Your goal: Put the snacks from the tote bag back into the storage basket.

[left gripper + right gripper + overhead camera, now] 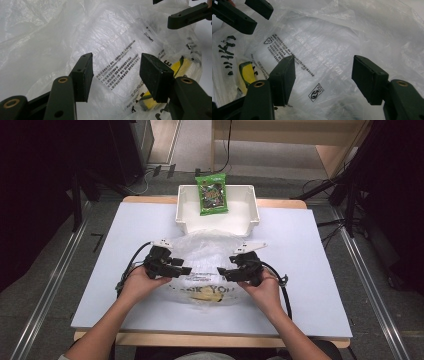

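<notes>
Both tongs, left (186,270) and right (223,271), gape wide, holding nothing. Bag (205,255) lies between and just below them, each equally near, its long axis running away toward the bin (252,205).

The high view looks from above the person's side, forward and down on the whole table (300,270), from far. The left gripper view rides on the left gripper (116,75) and looks along its jaws, very near the plastic bag (112,37). The right gripper view does the same from the right gripper (323,77). All three views share the bag's printed part, and each gripper view catches the other gripper's jaws at its top edge.
</notes>
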The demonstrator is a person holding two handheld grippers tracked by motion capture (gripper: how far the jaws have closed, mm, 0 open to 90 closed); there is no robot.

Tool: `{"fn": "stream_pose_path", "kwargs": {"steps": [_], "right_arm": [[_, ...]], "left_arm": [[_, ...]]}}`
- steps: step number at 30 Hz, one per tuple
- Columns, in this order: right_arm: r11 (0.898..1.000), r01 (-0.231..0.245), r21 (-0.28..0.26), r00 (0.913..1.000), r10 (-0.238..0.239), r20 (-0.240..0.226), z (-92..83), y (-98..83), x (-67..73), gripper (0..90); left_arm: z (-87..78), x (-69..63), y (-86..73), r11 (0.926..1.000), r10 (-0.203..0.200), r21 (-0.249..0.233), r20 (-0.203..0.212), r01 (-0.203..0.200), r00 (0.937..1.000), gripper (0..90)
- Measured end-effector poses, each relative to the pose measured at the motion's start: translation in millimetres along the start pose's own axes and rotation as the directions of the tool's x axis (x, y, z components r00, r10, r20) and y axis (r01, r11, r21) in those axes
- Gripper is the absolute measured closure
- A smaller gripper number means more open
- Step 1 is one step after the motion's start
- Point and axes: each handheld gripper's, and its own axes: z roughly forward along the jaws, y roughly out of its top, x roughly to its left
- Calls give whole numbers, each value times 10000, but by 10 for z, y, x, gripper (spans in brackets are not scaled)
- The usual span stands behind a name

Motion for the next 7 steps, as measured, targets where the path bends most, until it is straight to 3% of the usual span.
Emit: {"fn": "stream_pose_path", "kwargs": {"steps": [7], "right_arm": [[10000, -38, 3, 10000, 38, -8, -10, 4, 2, 367]], "left_arm": [[-12, -2, 11, 10000, -33, -51, 20, 33, 10000, 450]]}}
